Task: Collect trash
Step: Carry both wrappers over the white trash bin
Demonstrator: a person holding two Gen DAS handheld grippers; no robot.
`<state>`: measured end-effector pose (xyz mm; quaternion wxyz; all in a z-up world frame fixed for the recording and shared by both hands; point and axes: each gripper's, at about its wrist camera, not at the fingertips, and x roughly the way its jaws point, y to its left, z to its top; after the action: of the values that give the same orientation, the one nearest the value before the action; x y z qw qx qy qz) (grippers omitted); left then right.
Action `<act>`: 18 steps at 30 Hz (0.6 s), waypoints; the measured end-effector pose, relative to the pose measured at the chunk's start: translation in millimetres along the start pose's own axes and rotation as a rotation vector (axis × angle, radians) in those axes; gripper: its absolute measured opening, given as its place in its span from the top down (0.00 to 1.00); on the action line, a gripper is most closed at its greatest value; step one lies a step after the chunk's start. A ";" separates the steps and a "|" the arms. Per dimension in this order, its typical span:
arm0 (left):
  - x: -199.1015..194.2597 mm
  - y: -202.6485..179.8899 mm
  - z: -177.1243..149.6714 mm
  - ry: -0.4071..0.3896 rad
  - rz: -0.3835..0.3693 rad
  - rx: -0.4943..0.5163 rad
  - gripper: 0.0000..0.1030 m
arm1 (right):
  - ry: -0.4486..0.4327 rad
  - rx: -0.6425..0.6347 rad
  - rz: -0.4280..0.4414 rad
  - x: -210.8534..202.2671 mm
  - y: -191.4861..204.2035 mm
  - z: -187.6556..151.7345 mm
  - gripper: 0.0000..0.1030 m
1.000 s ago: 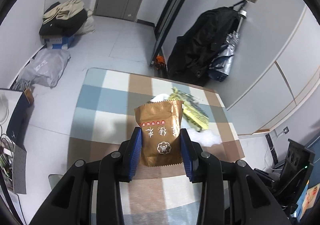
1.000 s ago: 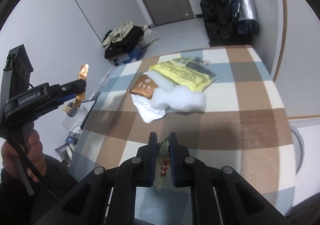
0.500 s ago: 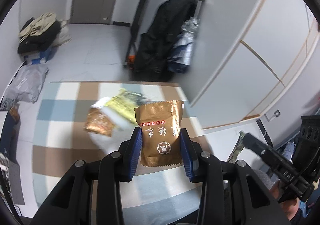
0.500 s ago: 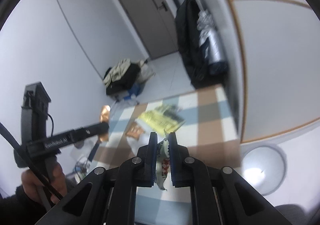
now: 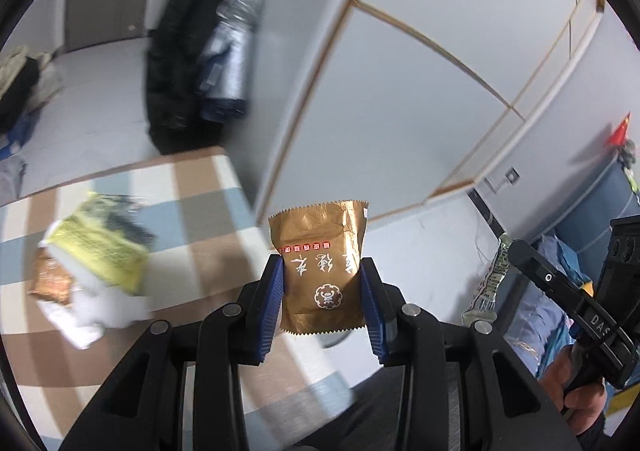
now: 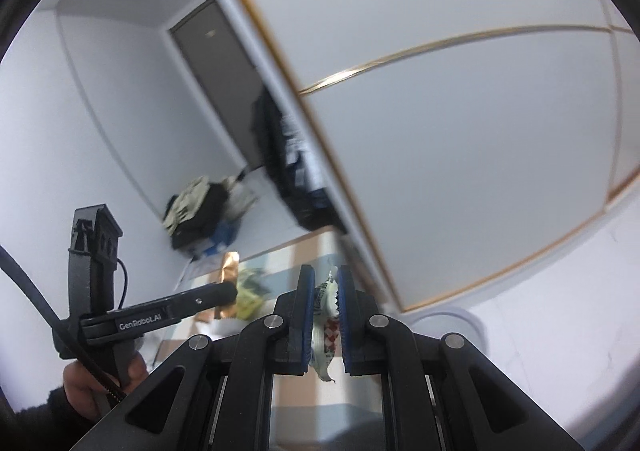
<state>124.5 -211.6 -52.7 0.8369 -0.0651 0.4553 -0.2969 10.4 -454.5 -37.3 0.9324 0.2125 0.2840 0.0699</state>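
Off the right edge of the checked table (image 5: 208, 187), both grippers carry trash. Left gripper (image 5: 322, 291): fingers clamped on an upright brown foil packet (image 5: 320, 251). Right gripper (image 6: 325, 315): fingers nearly together, pinching a crumpled white wrapper (image 6: 325, 325). A yellow packet (image 5: 96, 247), white tissue (image 5: 96, 311) and a second brown packet (image 5: 50, 283) lie on the table. A pale round rim (image 6: 460, 317), likely the bin, shows low near the wall. Judgement: keep both grips firm in transit, centre each piece over the opening, release one at a time, let the light wrappers fall clear.
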 end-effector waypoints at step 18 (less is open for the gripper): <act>107.2 -19.5 2.3 0.258 -0.010 0.007 0.69 | 0.244 0.195 -0.057 95.7 -119.1 -21.8 0.90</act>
<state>161.7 -287.5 -121.5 0.7701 -0.0259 0.5578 -0.3085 78.7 -529.9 -153.3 0.8675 0.2837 0.4066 0.0411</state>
